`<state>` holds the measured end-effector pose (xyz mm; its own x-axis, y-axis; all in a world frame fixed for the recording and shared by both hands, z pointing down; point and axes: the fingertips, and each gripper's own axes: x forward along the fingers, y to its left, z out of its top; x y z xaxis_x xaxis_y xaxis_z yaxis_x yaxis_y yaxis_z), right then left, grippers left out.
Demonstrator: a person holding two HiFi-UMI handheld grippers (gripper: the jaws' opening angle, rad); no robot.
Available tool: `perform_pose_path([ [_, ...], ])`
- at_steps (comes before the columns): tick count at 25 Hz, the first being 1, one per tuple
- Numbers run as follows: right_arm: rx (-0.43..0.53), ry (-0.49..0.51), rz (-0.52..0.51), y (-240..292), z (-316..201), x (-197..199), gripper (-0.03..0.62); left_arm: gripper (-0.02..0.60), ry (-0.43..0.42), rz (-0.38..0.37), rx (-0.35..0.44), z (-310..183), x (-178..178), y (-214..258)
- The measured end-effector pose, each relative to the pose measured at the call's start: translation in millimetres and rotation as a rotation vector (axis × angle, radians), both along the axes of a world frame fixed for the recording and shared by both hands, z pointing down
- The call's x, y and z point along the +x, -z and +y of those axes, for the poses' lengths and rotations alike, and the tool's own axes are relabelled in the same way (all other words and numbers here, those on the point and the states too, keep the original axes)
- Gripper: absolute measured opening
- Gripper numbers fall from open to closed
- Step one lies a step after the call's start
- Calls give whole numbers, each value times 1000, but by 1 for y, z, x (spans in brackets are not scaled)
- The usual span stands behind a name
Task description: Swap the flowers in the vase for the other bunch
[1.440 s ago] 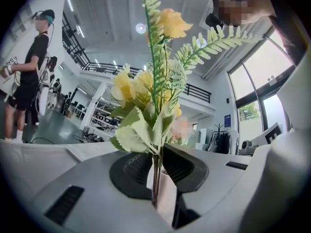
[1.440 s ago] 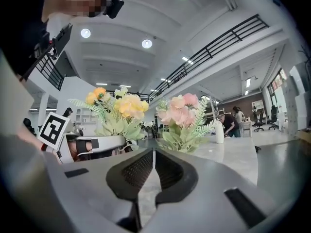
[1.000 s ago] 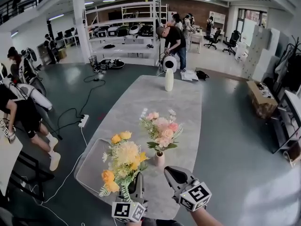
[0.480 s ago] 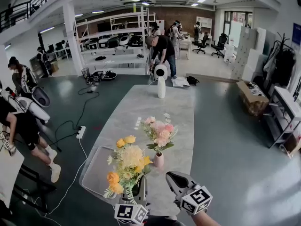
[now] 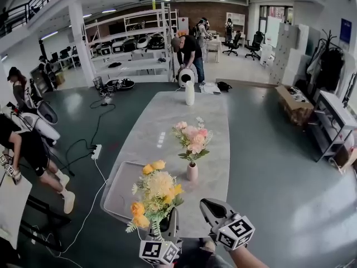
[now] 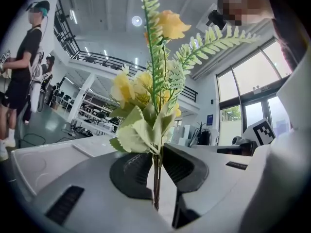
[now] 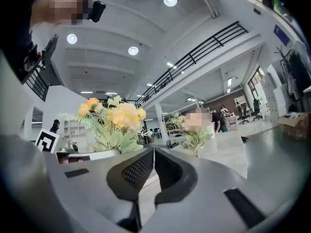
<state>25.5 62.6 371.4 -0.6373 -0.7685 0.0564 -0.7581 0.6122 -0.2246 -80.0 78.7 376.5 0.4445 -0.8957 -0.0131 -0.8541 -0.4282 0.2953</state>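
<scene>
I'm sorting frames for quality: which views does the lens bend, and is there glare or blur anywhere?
Head view: strong fisheye curve at the edges, pale light streaks on the table, all sharp. Left gripper view: dark round border, yellow bunch crisp. Right gripper view: same border, ceiling lamps flare white.

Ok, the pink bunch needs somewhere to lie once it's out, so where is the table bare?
The table is bare from the vase to the white bottle at the far end. The tray at the near left shows bare too. Crowded at the near edge: yellow bunch in the left gripper, right gripper beside it.
</scene>
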Motion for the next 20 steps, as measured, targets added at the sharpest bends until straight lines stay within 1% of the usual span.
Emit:
perform_pose_path([
  [5, 6, -10, -6, 4, 26, -6, 29, 69, 2, 9, -5, 25, -8, 1],
  [12, 7, -34, 2, 2, 60, -5, 29, 69, -28, 16, -11, 56, -8, -5],
  [20, -6, -57, 13, -2, 78, -3, 29, 69, -35, 33, -14, 74, -10, -9],
])
